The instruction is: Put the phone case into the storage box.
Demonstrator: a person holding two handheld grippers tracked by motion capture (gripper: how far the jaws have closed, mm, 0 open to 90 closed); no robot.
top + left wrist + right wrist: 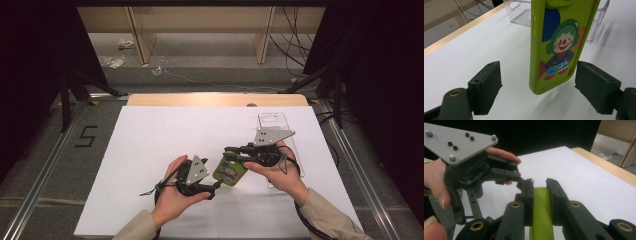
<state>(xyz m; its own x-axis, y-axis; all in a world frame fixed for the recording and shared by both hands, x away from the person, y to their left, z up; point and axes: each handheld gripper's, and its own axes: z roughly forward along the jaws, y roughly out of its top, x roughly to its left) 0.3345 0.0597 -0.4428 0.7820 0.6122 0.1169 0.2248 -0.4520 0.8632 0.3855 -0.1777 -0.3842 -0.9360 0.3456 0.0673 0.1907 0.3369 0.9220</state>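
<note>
Green plastic, the clown-printed case [230, 171] is hanging above the white desk [150, 145] near six o'clock, pinched by its top edge in the clenched right claw [540, 187]. Its lower end is dangling between the released left claw's [537, 87] pads, which are not touching it. Closing off-centre could twist or knock it loose. Both hands are holding level, palms inward, with the clear tray [274, 120] sitting at two o'clock.

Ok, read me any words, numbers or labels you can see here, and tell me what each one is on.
"5": black tape figure on the grey floor left of the table.
The green case in the right gripper bears a clown picture and no lettering that can be read.
There is no other text.
</note>
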